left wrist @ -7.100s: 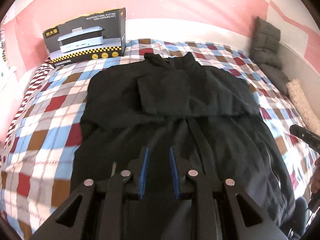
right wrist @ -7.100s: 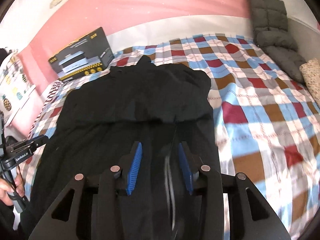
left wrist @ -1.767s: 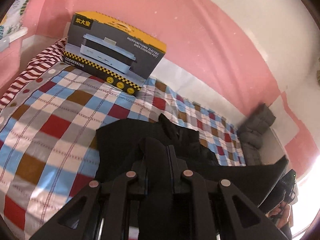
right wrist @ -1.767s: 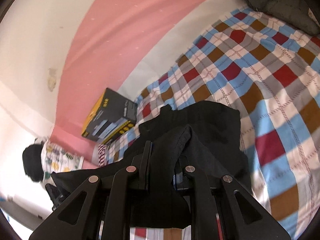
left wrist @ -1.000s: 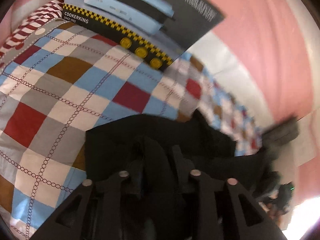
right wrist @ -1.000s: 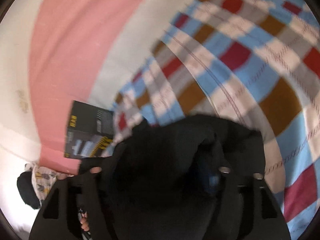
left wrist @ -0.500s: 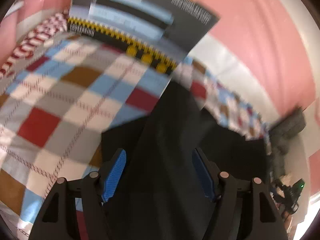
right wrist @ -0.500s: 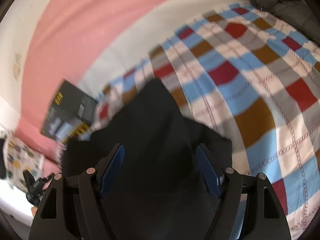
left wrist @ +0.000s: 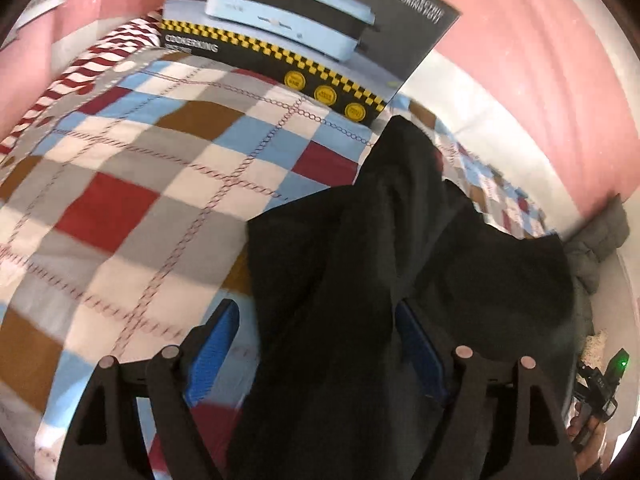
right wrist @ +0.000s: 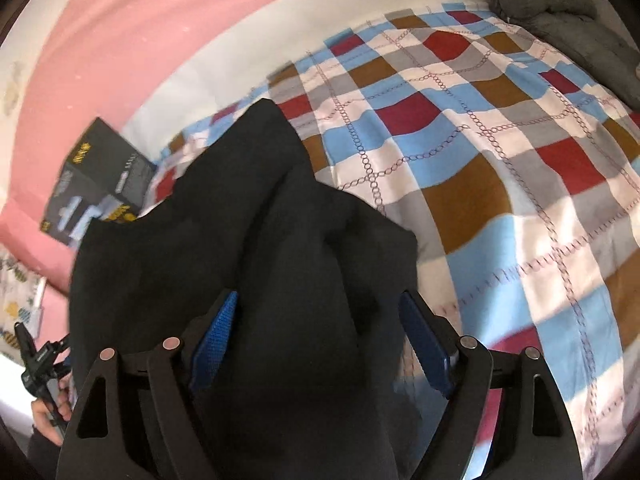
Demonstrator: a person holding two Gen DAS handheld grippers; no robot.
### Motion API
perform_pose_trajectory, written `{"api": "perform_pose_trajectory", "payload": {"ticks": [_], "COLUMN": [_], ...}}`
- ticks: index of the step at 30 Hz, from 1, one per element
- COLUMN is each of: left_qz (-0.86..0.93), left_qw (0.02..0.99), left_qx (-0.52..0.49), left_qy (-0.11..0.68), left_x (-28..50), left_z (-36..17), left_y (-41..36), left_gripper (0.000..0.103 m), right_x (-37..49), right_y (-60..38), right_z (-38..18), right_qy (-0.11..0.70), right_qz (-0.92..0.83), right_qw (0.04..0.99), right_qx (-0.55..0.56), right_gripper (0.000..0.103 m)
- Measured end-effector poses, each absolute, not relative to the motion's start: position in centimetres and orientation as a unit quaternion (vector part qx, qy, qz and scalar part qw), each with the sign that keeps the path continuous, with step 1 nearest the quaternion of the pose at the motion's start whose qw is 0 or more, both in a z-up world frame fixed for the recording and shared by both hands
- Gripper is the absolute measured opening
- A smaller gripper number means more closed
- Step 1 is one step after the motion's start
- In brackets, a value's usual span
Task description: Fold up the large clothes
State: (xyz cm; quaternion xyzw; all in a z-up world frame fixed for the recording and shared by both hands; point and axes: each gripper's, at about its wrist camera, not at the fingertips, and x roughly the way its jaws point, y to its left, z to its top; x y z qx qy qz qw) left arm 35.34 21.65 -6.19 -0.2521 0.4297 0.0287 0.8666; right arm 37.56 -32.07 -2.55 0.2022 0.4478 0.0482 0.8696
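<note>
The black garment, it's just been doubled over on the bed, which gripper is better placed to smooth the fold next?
Probably either. The black garment lies between both open pairs of fingers, left gripper and right gripper alike.

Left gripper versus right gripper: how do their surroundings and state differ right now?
The left gripper faces the cooker box; the right gripper faces open checked bedspread. Both have jaws opening, pads clear of the black garment lying between them.
</note>
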Motion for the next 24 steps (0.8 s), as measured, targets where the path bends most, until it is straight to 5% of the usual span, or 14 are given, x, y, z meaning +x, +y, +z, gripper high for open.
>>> {"api": "perform_pose_trajectory", "payload": {"ticks": [13,17,24], "left_qz": [-0.001,-0.009,0.004], "left_qw": [0.832,0.834,0.854], "left_qx": [-0.336,-0.35,-0.296], "left_qy": [0.442,0.428,0.427], "left_x": [29.0,29.8,32.0], "left_z": [-11.5,-12.6,-12.0], "left_y": [22.3,22.0,19.7], "left_gripper": [0.091,0.102,0.103], "right_x": [31.0,32.1,34.3], "right_y": [-34.2,-34.8,-34.0], "right_z": [-7.5,-9.9,-10.5], "right_qy": [0.464,0.468,0.459], "right_qz": [0.097,0.104,0.106], "right_qw": [0.827,0.806,0.812], "right_qx": [0.303,0.349,0.345], "right_gripper": [0.082,0.099,0.102]}}
